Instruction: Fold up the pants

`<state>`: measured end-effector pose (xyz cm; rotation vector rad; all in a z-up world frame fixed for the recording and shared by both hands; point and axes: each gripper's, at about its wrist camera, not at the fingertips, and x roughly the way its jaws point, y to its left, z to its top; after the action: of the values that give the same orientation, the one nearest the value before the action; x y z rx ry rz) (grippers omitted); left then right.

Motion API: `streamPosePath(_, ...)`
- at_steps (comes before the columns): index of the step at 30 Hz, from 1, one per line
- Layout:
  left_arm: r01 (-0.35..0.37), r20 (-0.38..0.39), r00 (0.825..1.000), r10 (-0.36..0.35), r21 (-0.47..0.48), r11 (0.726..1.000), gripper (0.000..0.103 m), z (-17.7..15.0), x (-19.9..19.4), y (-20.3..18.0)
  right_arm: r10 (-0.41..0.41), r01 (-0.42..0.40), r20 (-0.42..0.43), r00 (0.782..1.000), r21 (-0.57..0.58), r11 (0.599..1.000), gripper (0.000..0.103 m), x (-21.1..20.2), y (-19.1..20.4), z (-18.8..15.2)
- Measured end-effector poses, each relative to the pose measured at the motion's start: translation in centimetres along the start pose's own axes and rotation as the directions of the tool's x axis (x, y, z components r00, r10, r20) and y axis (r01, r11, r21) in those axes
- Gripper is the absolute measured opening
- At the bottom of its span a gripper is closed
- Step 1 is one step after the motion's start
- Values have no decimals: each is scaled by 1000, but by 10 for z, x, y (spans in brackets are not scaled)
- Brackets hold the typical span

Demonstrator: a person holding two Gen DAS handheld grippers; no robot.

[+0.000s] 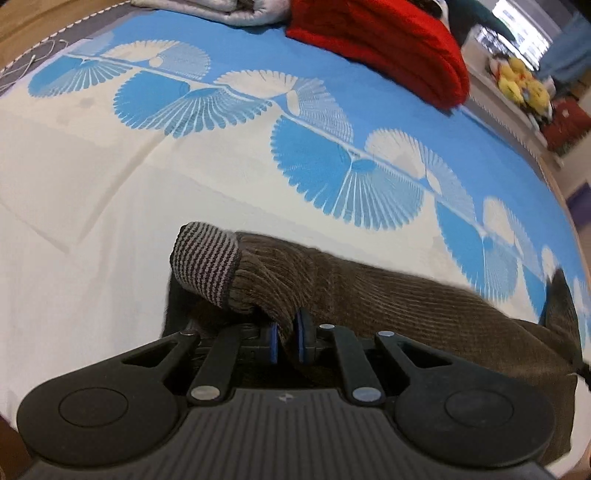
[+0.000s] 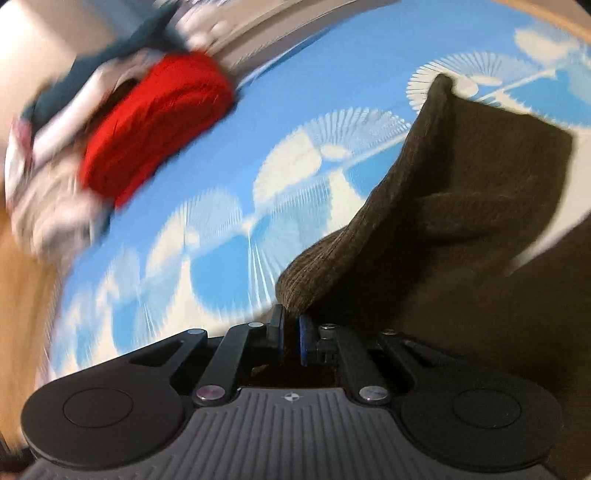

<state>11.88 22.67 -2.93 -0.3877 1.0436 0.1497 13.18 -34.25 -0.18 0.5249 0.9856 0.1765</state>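
The brown corduroy pants (image 1: 388, 295) lie across the lower part of the bed, with a striped knit cuff (image 1: 207, 258) at the left end. My left gripper (image 1: 288, 341) is shut on the pant leg just behind that cuff, lifting it off the sheet. In the right wrist view, my right gripper (image 2: 291, 339) is shut on an edge of the pants (image 2: 461, 203), which rise up to the right in a raised fold. The right wrist view is motion-blurred.
The bed sheet (image 1: 92, 258) is cream with a blue band and fan patterns (image 1: 351, 177). A folded red garment (image 1: 388, 48) (image 2: 155, 122) and a grey folded cloth (image 1: 221, 11) lie at the far side. A shelf with yellow toys (image 1: 521, 81) stands beyond the bed.
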Motion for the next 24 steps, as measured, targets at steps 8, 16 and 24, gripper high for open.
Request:
streamPosePath(8, -57, -188, 980, 70, 77, 995, 12, -19, 23, 20, -121, 27, -316, 941, -287, 958, 12, -3, -11, -78)
streamPosePath(16, -96, -224, 970, 92, -5, 995, 23, -8, 38, 22, -156, 160, 39, 987, -208, 965, 32, -5, -20, -6)
streamPosePath(24, -125, -248, 961, 123, 6, 992, 24, -7, 45, 18, -294, 294, 51, 954, -329, 898, 46, 72, 14, 11)
